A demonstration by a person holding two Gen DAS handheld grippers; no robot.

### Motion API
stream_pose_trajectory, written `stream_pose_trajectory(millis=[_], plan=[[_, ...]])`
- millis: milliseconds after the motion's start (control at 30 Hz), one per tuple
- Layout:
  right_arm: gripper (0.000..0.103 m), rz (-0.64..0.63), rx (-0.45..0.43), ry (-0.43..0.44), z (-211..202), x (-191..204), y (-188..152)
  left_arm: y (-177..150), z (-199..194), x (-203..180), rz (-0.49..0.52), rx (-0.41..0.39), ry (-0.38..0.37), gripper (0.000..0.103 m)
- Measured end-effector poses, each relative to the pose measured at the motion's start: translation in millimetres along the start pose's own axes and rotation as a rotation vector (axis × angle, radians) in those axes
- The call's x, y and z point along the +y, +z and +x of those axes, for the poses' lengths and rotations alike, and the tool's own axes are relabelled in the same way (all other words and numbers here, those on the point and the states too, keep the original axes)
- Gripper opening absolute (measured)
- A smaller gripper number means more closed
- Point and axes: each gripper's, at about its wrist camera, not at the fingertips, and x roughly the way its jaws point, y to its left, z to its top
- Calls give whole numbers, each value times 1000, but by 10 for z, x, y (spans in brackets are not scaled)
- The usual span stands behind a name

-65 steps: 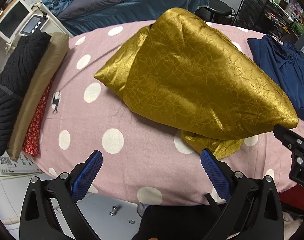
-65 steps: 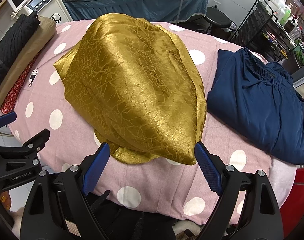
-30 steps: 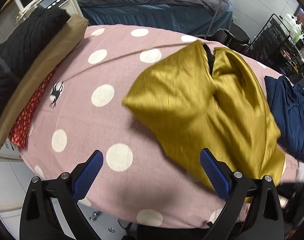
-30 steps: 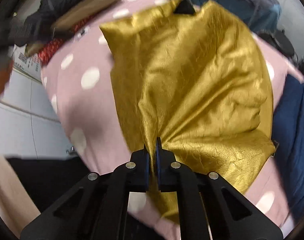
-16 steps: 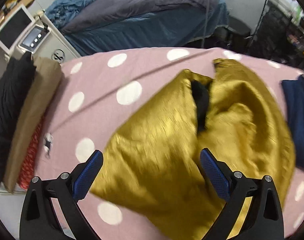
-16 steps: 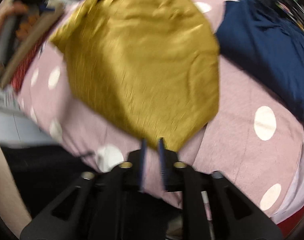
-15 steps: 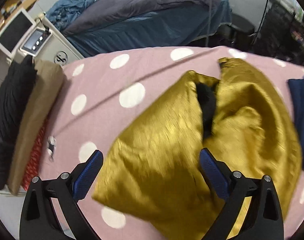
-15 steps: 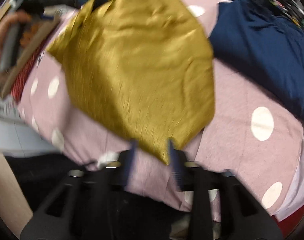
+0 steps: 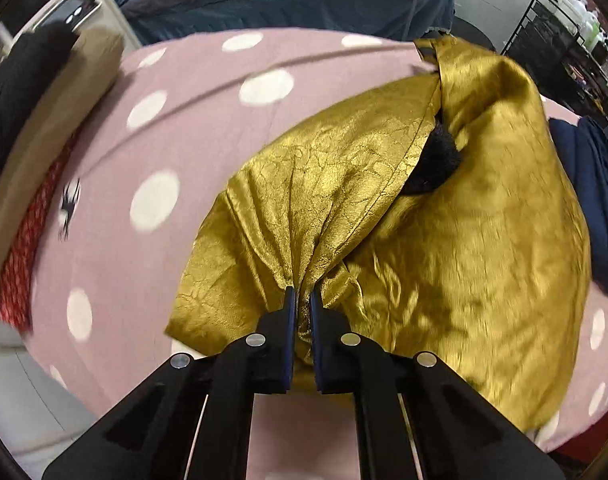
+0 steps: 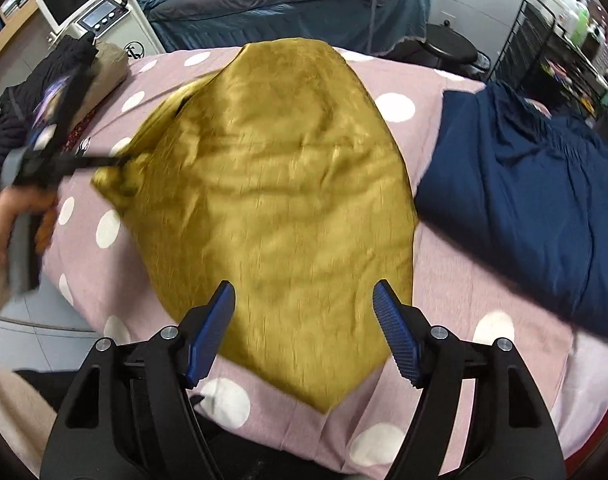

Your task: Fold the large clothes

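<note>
Left tool [image 9: 300,300] clamping gold garment [image 9: 444,248] (bunched)

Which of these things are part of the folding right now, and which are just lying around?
In use:
- gold garment
- left gripper, pinching its bunched edge
- right gripper, open above it
- pink dotted cover underneath

Lying about:
- navy garment
- stacked clothes
- wire rack
- bed

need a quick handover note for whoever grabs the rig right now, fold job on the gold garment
Left tool: shut on a bunched edge of the gold garment, jaws just closed on it.
Right tool: open, just released, hovering above the garment's near end, holding nothing.
Garment lies rumpled on the pink dotted cover; navy garment beside it.
Done: no neat fold yet.
Left: fold and flatten.
</note>
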Motion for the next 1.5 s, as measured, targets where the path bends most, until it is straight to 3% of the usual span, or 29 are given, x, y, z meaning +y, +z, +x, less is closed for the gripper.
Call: stream_pose_trajectory(millis=[200, 300, 367, 433, 467, 500, 533, 567, 600, 700, 833, 900, 967, 1033, 1067, 1100, 1133, 1167, 1233, 1300, 1333, 1367, 1433, 1500], plan=[[74, 73, -16, 122, 268, 50, 891, -796, -109, 127, -36, 80, -12, 6], [77, 133, 25, 226, 542, 262, 1402, -892, -160, 49, -8, 73, 25, 6], [86, 145, 78, 270, 755, 503, 1605, -910, -213, -22, 13, 60, 38, 6], [86, 101, 142, 259, 1070, 779, 1740, -925, -249, -127, 37, 60, 50, 6], [83, 75, 153, 209, 1170, 865, 1747, -929, -263, -144, 47, 59, 58, 6], [56, 29, 154, 128, 1269, 927, 1730, -977, -313, -155, 51, 55, 62, 6], [40, -4, 156, 69, 1315, 948, 1699, -970, -342, -119, 44, 48, 65, 6], [16, -34, 166, 30, 1357, 919, 1625, -970, -357, -79, 31, 47, 61, 6], [10, -34, 169, 51, 1362, 812, 1520, -981, -349, -15, 19, 51, 55, 7], [8, -8, 236, 70, 1364, 312, 1110, -997, -300, 111, -21, 90, 2, 7], [7, 157, 496, 232, 1359, -500, 81, -1058, -200, 7, 5, 177, -93, 7], [7, 167, 625, 297, 1310, -650, -365, -1123, -127, -139, 58, 221, -102, 7], [13, 172, 689, 371, 1176, -756, -723, -1181, -59, -262, 116, 248, -69, 7], [25, 160, 661, 319, 999, -864, -844, -1202, -19, -302, 141, 259, -44, 7], [38, 163, 608, 246, 841, -967, -829, -1195, -12, -305, 137, 263, -44, 7], [44, 164, 549, 205, 701, -1034, -766, -1182, -10, -301, 131, 266, -45, 7], [45, 158, 493, 187, 574, -1070, -693, -1155, -7, -290, 122, 267, -44, 7], [46, 135, 380, 194, 321, -1122, -507, -1134, -3, -272, 118, 267, -42, 7], [55, 106, 238, 226, 2, -1183, -250, -1113, -12, -281, 108, 264, -36, 7], [71, 67, 27, 223, -368, -1254, 149, -1138, -35, -309, 95, 260, -35, 7], [74, 56, -96, 215, -521, -1305, 391, -1146, -43, -329, 90, 256, -31, 7], [77, 51, -156, 216, -583, -1284, 571, -1150, -48, -316, 86, 252, -26, 7], [77, 21, -190, 208, -449, -1253, 1039, -1159, -54, -249, 82, 245, -17, 7], [77, -63, -118, 172, -75, -1029, 1407, -1207, -71, -208, 73, 237, -8, 7]])
